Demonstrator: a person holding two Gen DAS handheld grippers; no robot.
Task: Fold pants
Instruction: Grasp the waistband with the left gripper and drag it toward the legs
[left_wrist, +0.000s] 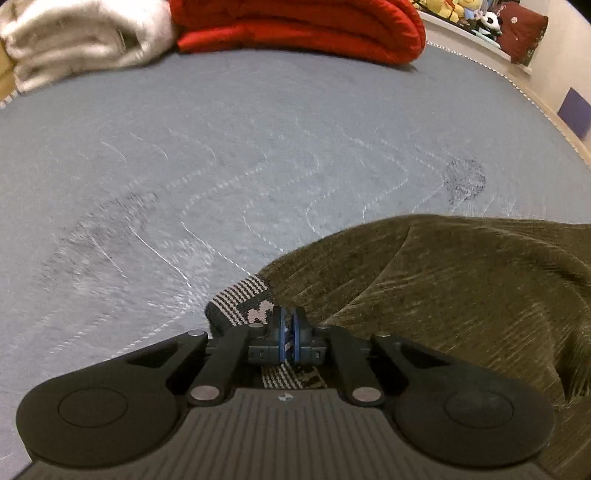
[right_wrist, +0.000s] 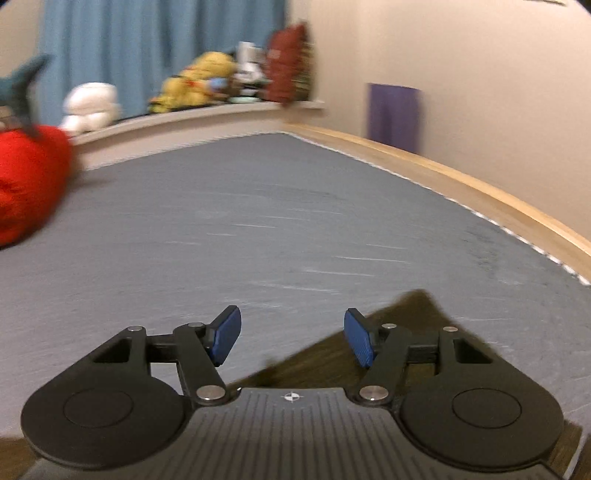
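The olive-brown pants lie on the grey mattress, filling the lower right of the left wrist view. My left gripper is shut on their striped grey-and-white waistband, with the band pinched between the blue pads. In the right wrist view a corner of the pants lies under and just ahead of my right gripper. The right gripper is open and empty, its blue pads wide apart above the fabric edge.
A folded red blanket and a cream blanket lie at the far end of the mattress. A ledge with plush toys runs behind it. A wooden bed edge and wall bound the right side.
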